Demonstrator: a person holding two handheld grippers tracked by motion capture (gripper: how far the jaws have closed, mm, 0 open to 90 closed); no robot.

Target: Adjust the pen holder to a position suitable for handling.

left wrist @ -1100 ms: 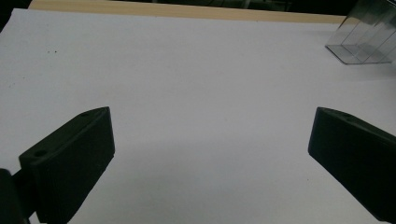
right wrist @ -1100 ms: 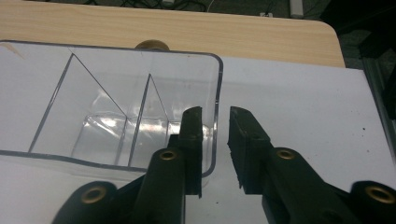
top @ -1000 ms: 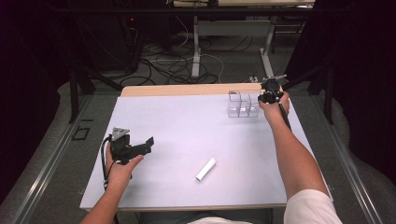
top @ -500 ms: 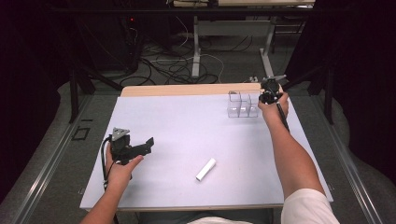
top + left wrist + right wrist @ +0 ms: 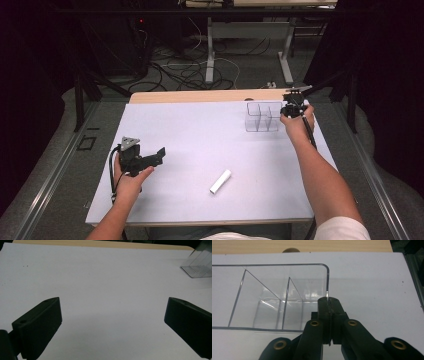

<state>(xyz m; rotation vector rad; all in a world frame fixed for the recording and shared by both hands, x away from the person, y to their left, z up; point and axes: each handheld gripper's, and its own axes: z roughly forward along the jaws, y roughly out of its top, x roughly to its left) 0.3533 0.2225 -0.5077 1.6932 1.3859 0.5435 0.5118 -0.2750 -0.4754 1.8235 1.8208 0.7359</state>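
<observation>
The right gripper [image 5: 328, 302] has its jaws pressed together on the thin side wall of the clear divided box [image 5: 274, 295], pinching the rim near the box's rounded corner; that clamp is plain only in the right gripper view, which also looks down through the clear walls at the inner dividers. From the high view the same gripper [image 5: 292, 106] just reads as a dark shape against the box [image 5: 262, 116] at the far right of the table [image 5: 200, 130], with the hand [image 5: 299, 123] behind it. The left gripper [image 5: 112, 322] has its jaws wide apart over bare white surface, the box [image 5: 198, 265] off at the upper right of its view. The high view puts that gripper [image 5: 161, 155] near the front left, held in the left hand [image 5: 131, 179], and shows a small white cylinder [image 5: 220, 181] lying near the front edge, well apart from both. Compared with a second ago, nothing has visibly shifted: both grippers, box and cylinder sit where they were.
</observation>
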